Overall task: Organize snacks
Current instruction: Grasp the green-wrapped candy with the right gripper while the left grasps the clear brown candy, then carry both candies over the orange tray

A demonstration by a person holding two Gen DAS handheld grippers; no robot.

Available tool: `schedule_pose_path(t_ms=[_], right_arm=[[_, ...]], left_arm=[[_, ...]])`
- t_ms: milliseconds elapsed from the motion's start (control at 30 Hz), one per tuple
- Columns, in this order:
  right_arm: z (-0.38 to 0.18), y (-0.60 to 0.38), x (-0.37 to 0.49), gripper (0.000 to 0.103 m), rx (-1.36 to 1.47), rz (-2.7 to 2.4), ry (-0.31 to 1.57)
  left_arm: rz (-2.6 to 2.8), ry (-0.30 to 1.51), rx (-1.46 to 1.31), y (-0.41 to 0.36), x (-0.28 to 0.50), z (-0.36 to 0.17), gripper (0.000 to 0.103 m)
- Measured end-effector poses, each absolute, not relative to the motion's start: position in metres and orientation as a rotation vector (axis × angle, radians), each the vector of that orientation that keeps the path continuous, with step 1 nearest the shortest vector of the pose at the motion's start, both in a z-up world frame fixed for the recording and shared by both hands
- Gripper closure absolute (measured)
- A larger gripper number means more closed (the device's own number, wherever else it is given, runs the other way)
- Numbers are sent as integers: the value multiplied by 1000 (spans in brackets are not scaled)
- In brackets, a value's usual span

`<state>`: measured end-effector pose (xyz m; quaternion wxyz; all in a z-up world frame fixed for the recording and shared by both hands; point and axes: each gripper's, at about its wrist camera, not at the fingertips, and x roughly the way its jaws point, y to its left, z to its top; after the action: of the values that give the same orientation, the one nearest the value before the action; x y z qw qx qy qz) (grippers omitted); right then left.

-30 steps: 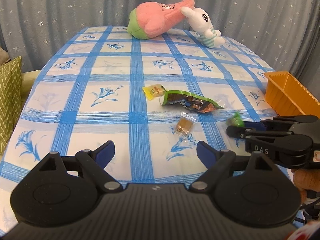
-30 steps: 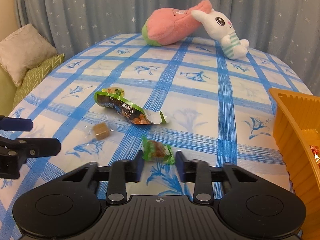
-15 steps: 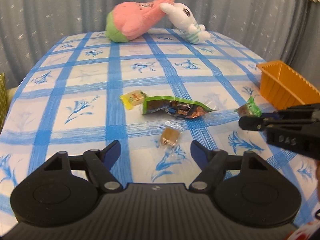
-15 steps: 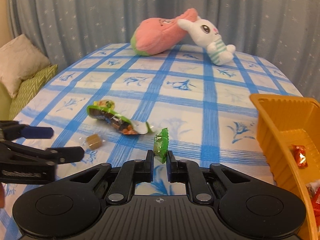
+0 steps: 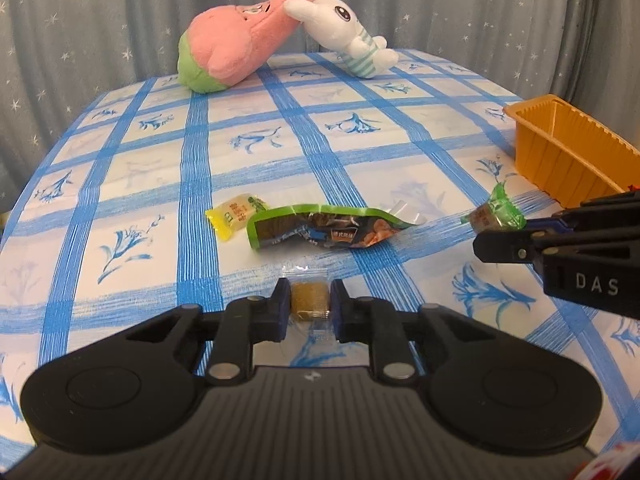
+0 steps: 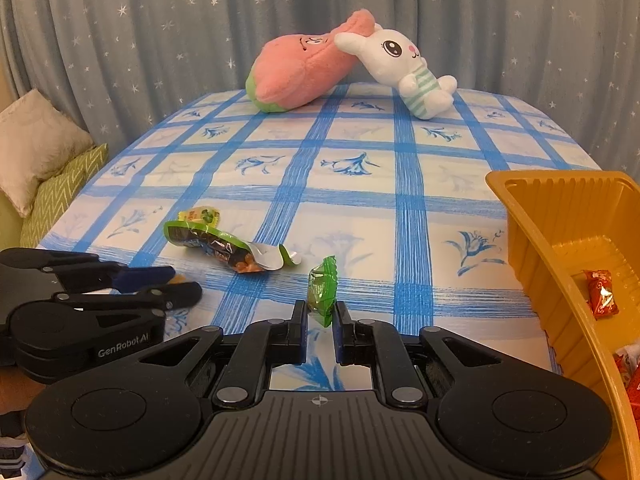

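We have the left tongs (image 5: 309, 305) clamped on the brown candy (image 5: 311, 300) at the tabletop (image 5: 280, 168) and the right tongs (image 6: 321, 316) clamped on the green candy (image 6: 322, 291), both ready for the orange tray (image 6: 532, 240).

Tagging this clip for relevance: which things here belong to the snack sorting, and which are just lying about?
Job: brown candy, green candy, yellow packet, torn green pouch, orange tray, red candy.
Lying about: pink plush, white rabbit plush, cushions.
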<state>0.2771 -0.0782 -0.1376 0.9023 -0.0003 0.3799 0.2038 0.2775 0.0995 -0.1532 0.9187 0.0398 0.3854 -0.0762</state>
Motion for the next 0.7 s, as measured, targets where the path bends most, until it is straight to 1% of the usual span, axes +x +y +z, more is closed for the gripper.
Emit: schedule_pose_path(t_ms=[333,700], right_arm=[[-123,-79,265,91,-11,437,770],[-85,-116,219,90,28,397,762]], left_arm=[[-75,802,20,94,251,-121,85],[-55,732,-55,66,201,-64,85]])
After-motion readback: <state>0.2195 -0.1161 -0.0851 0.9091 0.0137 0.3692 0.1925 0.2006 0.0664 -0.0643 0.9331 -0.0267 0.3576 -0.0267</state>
